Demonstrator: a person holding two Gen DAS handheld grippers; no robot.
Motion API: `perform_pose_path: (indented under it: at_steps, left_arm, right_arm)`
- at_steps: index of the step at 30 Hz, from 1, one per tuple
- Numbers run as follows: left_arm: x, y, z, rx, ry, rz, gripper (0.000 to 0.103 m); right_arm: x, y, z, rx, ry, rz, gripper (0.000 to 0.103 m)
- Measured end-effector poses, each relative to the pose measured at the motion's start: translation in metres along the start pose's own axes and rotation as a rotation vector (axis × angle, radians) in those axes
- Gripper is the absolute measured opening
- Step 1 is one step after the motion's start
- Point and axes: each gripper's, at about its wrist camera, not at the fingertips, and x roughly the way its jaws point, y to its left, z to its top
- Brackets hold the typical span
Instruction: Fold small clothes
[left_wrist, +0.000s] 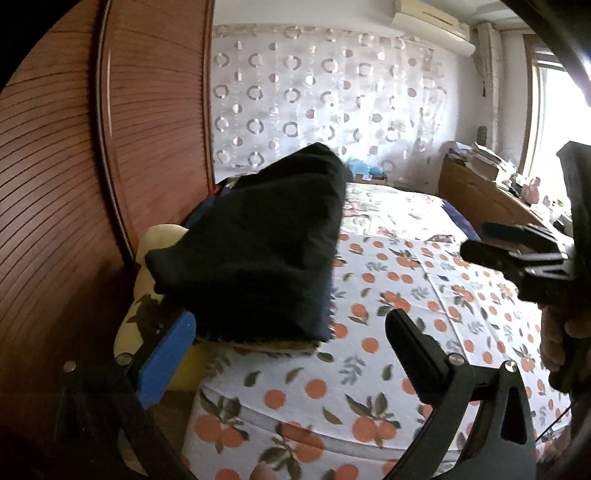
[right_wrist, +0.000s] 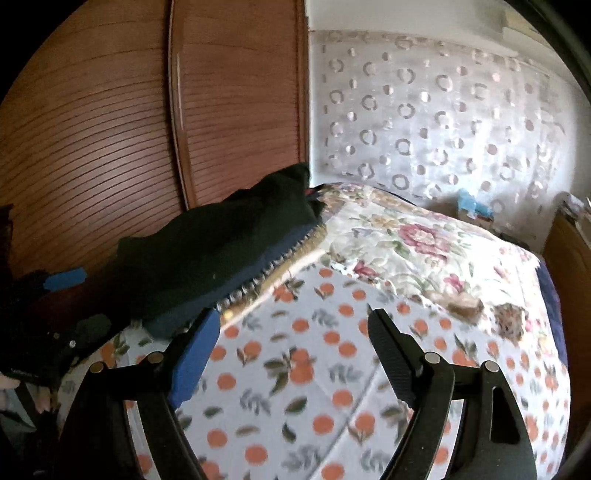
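**Dark garment lies ahead-left of both of your open grippers, on the bed's wardrobe-side edge**

Your left gripper (left_wrist: 291, 343) stands wide with nothing between its jaws, and the black folded garment (left_wrist: 258, 243) sits just beyond its blue pad, on top of a small stack of other clothes. Its long axis runs away from you along the wardrobe (left_wrist: 74, 184). Your right gripper (right_wrist: 291, 354) is also spread and empty, over the bare orange-print sheet (right_wrist: 295, 387) with the garment (right_wrist: 207, 251) well off to its left (so the left hand is the nearer one). Any next piece to fold is not in clear view.
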Motion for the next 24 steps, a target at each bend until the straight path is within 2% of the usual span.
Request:
perform_pose_path:
  at_steps: [10,18,24]
  left_arm:
    - [-0.029,-0.043,-0.005,0.063,-0.047,-0.054,0.103]
    - [-0.052,-0.084,0.0,0.115,-0.107,-0.095,0.103]
    - [-0.069,-0.112,0.015,0.13,-0.164,-0.12,0.103]
  right_arm:
    - [-0.071,0.006,-0.035,0.091,-0.042,-0.098,0.084]
    - [-0.141,0.015,-0.055,0.158,-0.123,-0.181,0.084]
    - [-0.187,0.013,-0.069,0.194,-0.183,-0.245,0.084]
